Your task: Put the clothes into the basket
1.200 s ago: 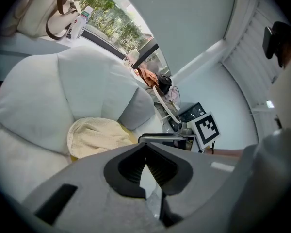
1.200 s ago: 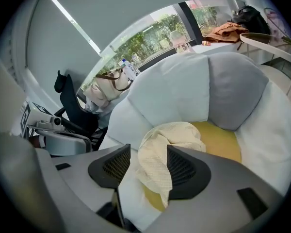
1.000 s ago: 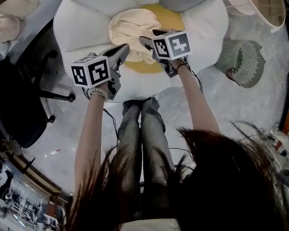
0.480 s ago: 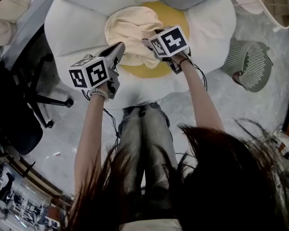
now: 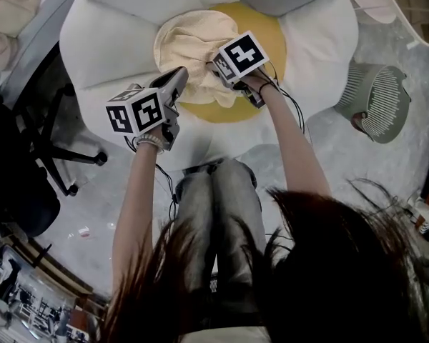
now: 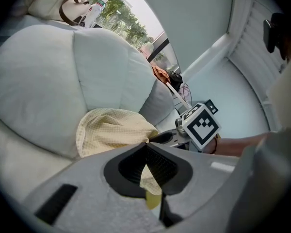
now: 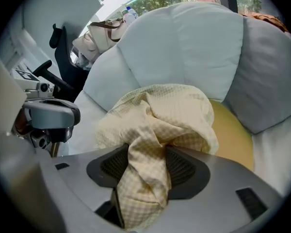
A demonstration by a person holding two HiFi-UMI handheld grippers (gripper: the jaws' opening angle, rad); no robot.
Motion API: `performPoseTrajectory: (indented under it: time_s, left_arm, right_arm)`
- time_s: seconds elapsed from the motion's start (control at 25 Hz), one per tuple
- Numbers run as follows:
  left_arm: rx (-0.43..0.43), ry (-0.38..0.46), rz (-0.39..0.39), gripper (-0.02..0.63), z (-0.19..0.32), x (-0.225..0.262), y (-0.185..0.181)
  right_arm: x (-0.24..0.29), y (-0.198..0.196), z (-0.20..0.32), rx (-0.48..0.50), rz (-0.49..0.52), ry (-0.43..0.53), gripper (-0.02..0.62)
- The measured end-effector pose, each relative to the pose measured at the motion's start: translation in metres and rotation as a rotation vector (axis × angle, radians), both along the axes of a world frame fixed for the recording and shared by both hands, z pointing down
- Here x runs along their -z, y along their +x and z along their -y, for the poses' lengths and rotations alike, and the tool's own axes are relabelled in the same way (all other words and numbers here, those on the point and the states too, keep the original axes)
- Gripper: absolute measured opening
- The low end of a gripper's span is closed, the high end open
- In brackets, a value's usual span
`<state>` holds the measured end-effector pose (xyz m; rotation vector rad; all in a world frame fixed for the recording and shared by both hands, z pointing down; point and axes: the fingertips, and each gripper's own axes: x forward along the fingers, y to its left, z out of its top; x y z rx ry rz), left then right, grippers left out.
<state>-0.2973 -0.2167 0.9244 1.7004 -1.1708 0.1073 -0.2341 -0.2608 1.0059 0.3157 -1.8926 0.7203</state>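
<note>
I have the right gripper point(image 5: 218, 67) clenched on a thick fold of the pale yellow checked cloth point(image 5: 189, 43); in the right gripper view the fabric is bunched between the jaws and hangs out below them. My left gripper point(image 5: 180, 78) sits at the near edge of the same cloth. Its jaws are pressed together, with what I take to be a thin strip of the fabric caught between them.

The cloth lies heaped on the yellow centre point(image 5: 263, 31) of the flower-shaped cushion point(image 5: 114, 27), so nothing has gone into the basket yet. The grey basket point(image 5: 375, 102) stands on the floor to my right, well apart from the cushion, and I cannot see any clothes in it.

I judge the task to be at its start. The grip is made, and what is left is the lift off the cushion, the carry across to the right, and the drop into the basket.
</note>
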Motion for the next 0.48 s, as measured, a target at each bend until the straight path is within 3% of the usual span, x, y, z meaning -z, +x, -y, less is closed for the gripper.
performPoseTrajectory:
  time_s: [0.24, 0.36, 0.48]
  left_arm:
    - [0.017, -0.005, -0.003, 0.011, -0.002, -0.021, -0.009]
    - [0.026, -0.011, -0.005, 0.011, -0.006, -0.029, -0.01]
    - [0.039, -0.013, -0.006, 0.011, -0.007, -0.033, -0.01]
  right_arm:
    - [-0.035, -0.008, -0.007, 0.094, -0.116, 0.053, 0.221]
    - [-0.042, -0.012, -0.007, 0.171, -0.146, 0.11, 0.219]
    - [-0.046, -0.013, -0.008, 0.188, -0.158, 0.117, 0.193]
